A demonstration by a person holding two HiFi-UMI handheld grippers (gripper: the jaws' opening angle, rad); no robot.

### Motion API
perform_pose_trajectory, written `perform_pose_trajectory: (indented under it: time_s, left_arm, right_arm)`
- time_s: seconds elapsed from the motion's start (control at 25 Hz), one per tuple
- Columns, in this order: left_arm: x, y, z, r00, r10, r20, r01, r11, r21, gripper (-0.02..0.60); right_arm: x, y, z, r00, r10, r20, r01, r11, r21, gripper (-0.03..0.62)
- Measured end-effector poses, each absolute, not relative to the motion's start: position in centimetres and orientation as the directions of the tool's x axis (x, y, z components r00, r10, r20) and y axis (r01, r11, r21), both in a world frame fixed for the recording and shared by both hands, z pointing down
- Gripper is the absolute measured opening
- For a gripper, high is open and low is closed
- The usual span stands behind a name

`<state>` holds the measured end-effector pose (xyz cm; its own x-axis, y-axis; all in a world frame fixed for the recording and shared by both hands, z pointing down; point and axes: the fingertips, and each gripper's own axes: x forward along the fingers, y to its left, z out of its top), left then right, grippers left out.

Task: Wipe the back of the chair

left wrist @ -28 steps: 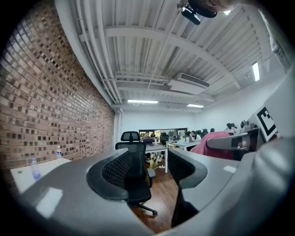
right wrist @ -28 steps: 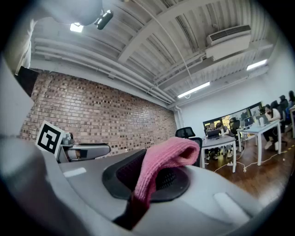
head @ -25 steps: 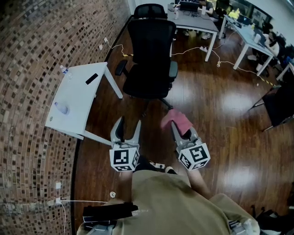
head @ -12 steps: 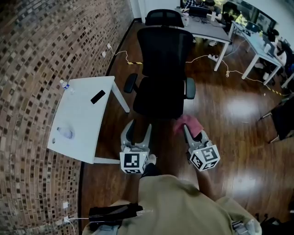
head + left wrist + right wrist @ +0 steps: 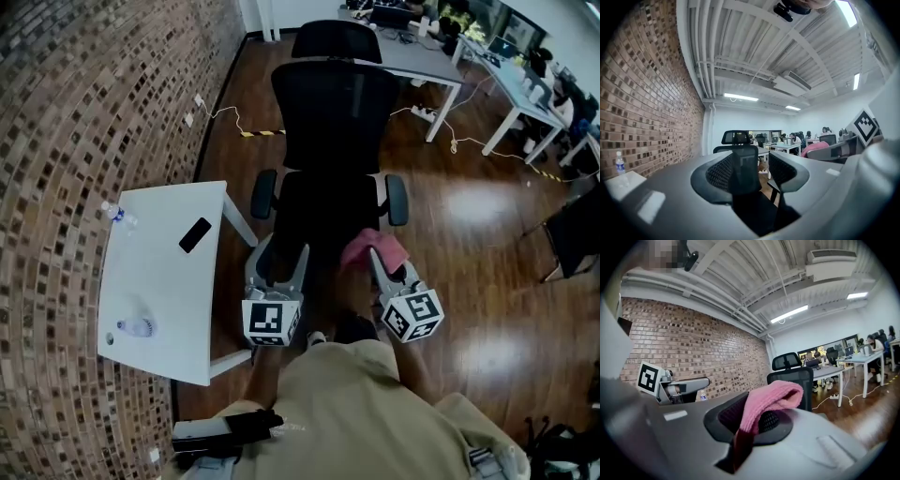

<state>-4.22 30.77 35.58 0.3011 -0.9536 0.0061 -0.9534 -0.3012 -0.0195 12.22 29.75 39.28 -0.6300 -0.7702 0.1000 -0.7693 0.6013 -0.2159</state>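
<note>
Chair (image 5: pixel 335 122) base hidden under seat, behind left gripper (image 5: pixel 281 261). Seat front covered by cloth (image 5: pixel 373 249). Cloth lower end buried between right gripper (image 5: pixel 380 267) jaws. People (image 5: pixel 870 347) beyond chair too small to be made out.

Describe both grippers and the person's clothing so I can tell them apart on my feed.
Both look alike: the left gripper and the right gripper each have two long pale grey fingers with dark mesh-textured pads, and a white cube at the rear printed with black square markers. Only their side tells them apart. The person wears a khaki top.
</note>
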Motion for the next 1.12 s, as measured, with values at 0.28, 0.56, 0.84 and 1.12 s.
perform_pose_trajectory:
  time_s: [0.28, 0.56, 0.84, 1.12]
  left_arm:
    - [-6.2, 21.3, 38.0, 0.313, -0.949, 0.040, -0.950, -0.312, 0.027, 0.218]
    - [-6.2, 8.2, 36.8, 0.298, -0.954, 0.015, -0.954, -0.298, -0.001, 0.218]
    - [-5.5, -1.3, 35.9, 0.278, -0.961, 0.004, -0.961, -0.278, 0.002, 0.219]
    - [-8.2, -6.3, 37.9, 0.263, -0.962, 0.070, -0.965, -0.262, 0.026, 0.225]
  right_arm:
    - [10.7, 20.0, 40.8, -0.622, -0.777, 0.094, -0.770, 0.586, -0.253, 0.018]
    - [9.1, 6.6, 40.5, -0.684, -0.727, 0.064, -0.712, 0.646, -0.275, 0.018]
    - [9.4, -3.3, 41.3, -0.717, -0.688, 0.113, -0.689, 0.676, -0.261, 0.020]
    - [6.4, -9.7, 45.7, -0.734, -0.638, 0.233, -0.679, 0.690, -0.249, 0.020]
